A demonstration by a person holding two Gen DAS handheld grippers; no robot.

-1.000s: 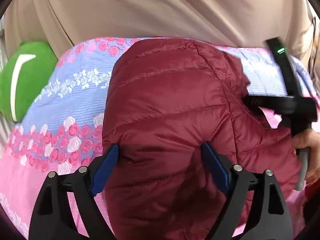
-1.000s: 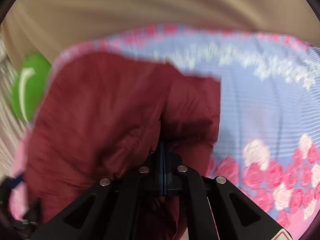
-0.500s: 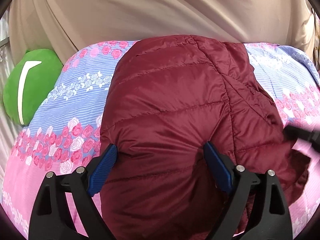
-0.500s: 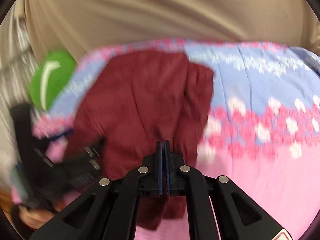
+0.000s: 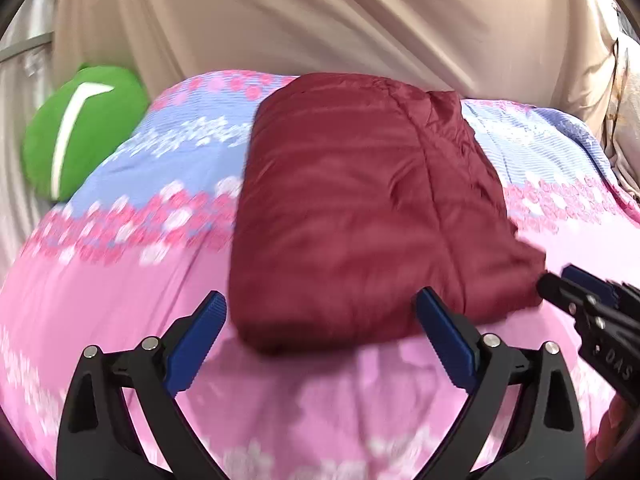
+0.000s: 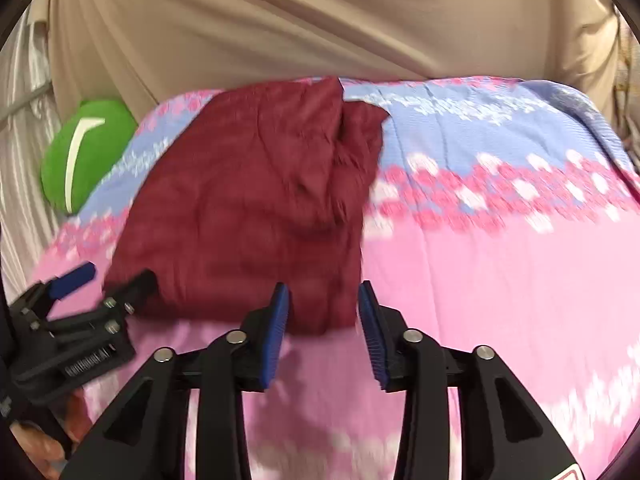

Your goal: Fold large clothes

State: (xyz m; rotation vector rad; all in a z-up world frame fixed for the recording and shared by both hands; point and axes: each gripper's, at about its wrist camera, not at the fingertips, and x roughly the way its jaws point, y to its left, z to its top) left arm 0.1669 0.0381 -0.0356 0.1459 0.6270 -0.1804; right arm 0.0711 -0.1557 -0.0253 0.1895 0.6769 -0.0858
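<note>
Low in each wrist view, both tools stand clear of the folded jacket (image 5: 360,208): the left tool (image 5: 320,340) gapes wide and the right tool (image 6: 322,332), jaws just opened from shut, is part open, nothing between either pair. By my reading the fold is done and the hands are letting go; the next move calls for backing off without dragging the bundle, or one more tuck. Compared with a second ago, the jacket sits smaller at centre frame on the bed (image 5: 120,300), and the right tool has dropped its cloth.
</note>
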